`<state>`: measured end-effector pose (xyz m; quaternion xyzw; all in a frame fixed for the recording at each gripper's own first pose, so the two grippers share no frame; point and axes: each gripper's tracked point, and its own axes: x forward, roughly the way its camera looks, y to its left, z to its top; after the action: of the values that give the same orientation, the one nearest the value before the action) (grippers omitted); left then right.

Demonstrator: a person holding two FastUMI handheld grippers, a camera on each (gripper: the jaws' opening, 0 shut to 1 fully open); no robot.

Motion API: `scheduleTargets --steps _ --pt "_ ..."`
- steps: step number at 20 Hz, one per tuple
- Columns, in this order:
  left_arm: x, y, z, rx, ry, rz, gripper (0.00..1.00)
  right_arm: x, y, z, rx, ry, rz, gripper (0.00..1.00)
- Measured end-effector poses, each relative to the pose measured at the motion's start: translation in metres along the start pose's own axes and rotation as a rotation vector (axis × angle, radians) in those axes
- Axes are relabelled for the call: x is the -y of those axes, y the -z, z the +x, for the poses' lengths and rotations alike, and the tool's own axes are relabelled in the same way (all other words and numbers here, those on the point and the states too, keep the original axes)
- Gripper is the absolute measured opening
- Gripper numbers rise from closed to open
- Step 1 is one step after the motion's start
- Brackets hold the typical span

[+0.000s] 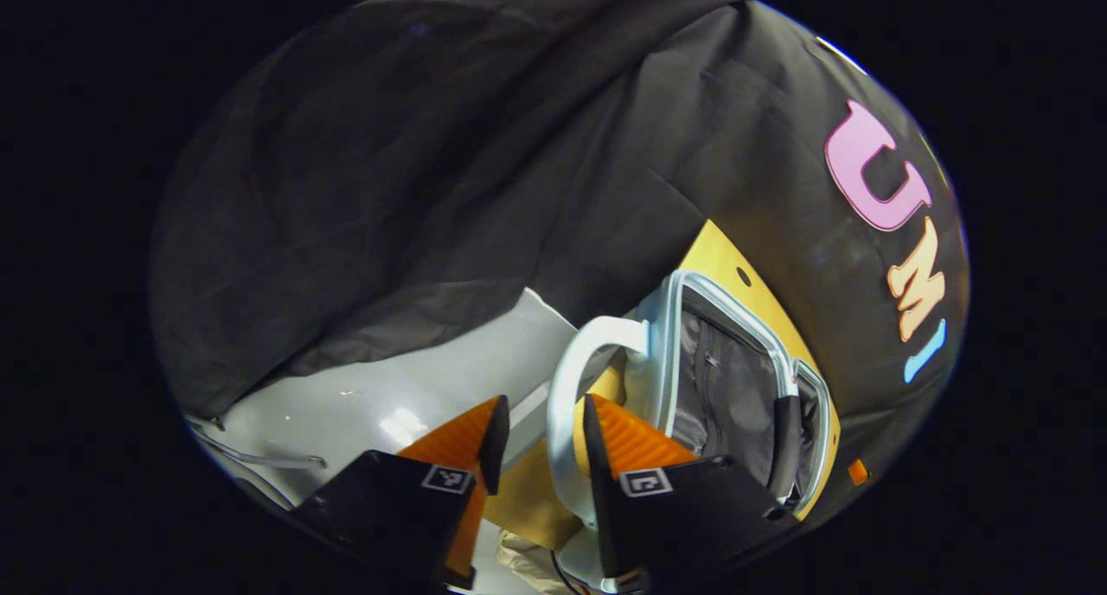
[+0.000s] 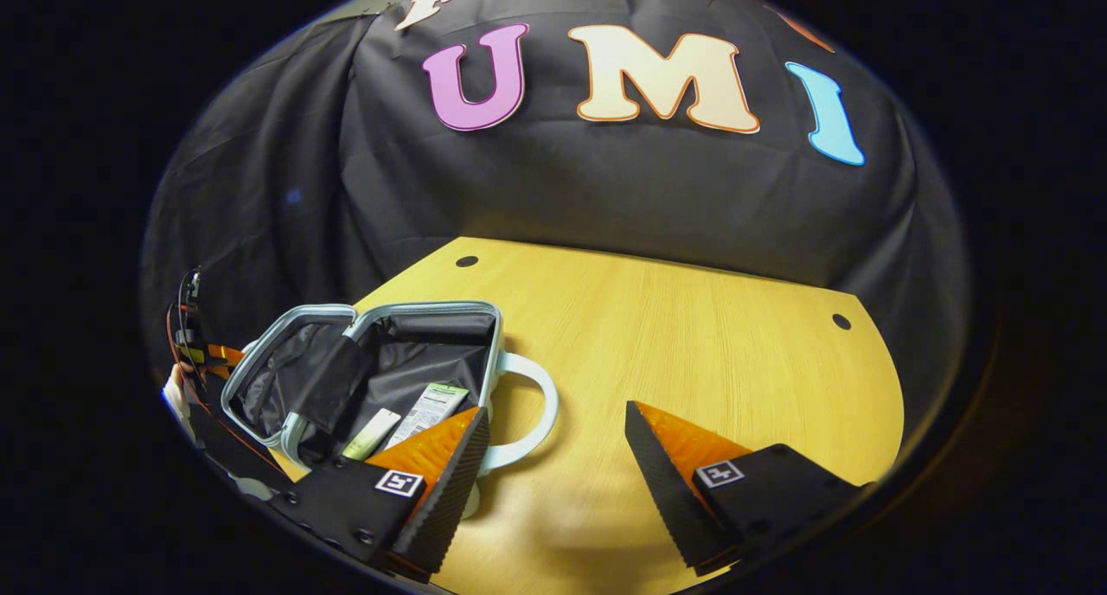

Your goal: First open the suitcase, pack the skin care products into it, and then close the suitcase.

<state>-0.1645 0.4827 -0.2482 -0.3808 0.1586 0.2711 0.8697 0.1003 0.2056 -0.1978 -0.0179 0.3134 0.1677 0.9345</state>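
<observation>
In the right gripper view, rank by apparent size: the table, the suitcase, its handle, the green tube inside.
1. table
2. suitcase
3. handle
4. green tube, partly hidden by the right tongs.

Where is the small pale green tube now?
In the right gripper view, the small pale green tube lies inside the open light blue suitcase, at lower left, beside a white packet.

- wooden bench (image 2: 692,335), light yellow grain, two small dark holes near far edge
- black cloth wall (image 2: 605,180) hangs wrinkled behind bench
- pale grey surface (image 1: 363,396), glossy, beside bench edge
</observation>
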Motion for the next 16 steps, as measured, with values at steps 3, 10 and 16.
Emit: scheduleTargets --steps 3,10,16 --pt "0.005 -0.004 0.005 -0.009 0.003 0.047 0.08 -0.003 0.003 0.000 -0.004 -0.007 -0.012 0.98" --pt "0.021 -0.007 -0.011 -0.012 0.003 0.130 0.01 -0.003 0.006 0.002 -0.005 -0.028 -0.029 0.98" --pt "0.059 -0.038 -0.051 0.058 -0.001 0.237 0.01 0.003 0.006 -0.004 0.008 -0.038 -0.039 0.98"
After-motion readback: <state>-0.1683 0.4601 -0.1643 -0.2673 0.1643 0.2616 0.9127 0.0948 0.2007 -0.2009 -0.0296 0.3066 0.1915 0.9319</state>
